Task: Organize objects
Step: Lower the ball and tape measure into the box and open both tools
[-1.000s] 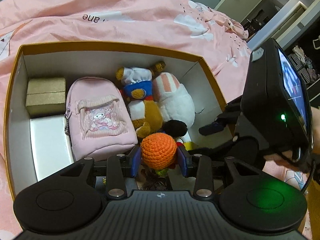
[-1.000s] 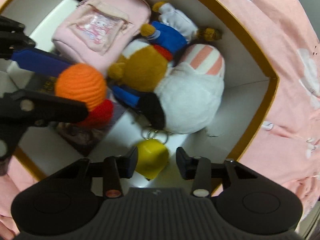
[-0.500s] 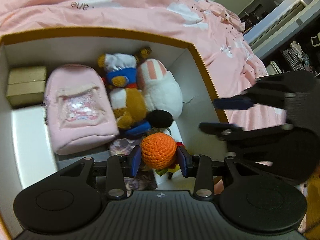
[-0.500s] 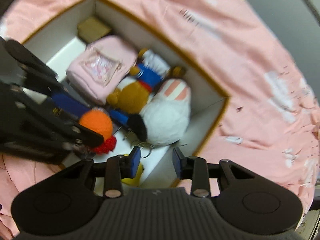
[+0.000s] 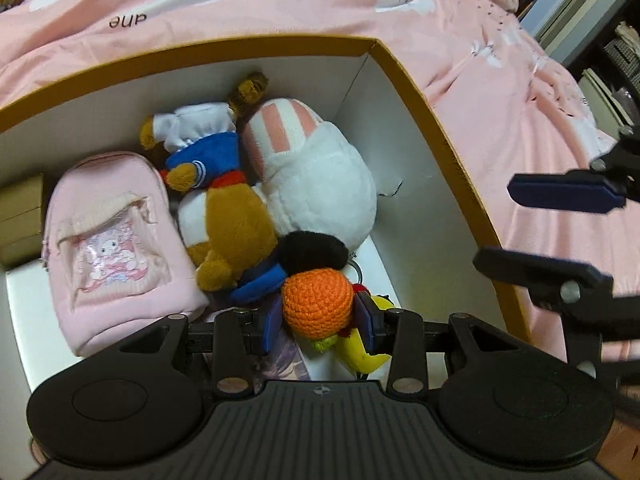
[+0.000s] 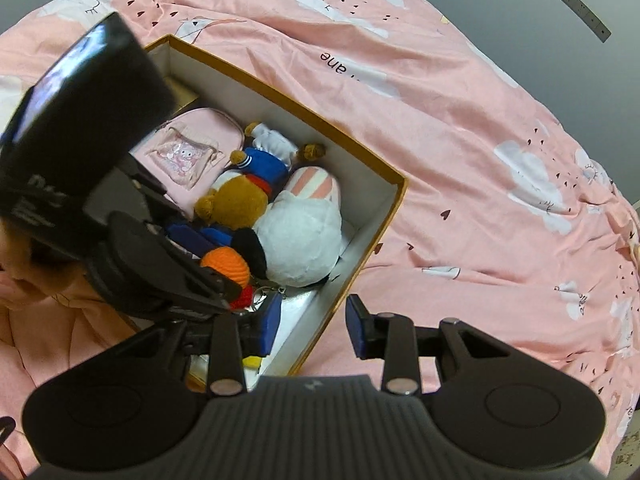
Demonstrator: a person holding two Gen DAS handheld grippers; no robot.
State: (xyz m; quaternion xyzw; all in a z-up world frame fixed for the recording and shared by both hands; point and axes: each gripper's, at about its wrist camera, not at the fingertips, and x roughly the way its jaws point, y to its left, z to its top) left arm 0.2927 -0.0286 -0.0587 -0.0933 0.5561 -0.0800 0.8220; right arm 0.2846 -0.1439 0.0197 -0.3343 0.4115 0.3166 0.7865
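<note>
Inside the box, which has white walls and a brown-orange rim and lies on a pink bedcover, the left gripper is closed on an orange crocheted ball — its two blue pads press the ball from both sides, low at the near end of the box. Under the ball a yellow toy shows, and a bit of red just beside it. Most of the floor is taken: a pink pouch lies on the left, a brown bear in a blue and white outfit is squeezed against it, and a white plush with pink stripes touches the bear on the other side. A gold-brown small box sits at the far left wall. Open floor remains mainly along the right wall, between the white plush and the rim, and it narrows toward the near corner. In the right wrist view, the right gripper is open and holds nothing; its fingers stand on either side of the box's near right edge, one pad over the inside, the other over the bedcover. This gripper is above the rim, near the corner, and all the bedcover to its right is free.
</note>
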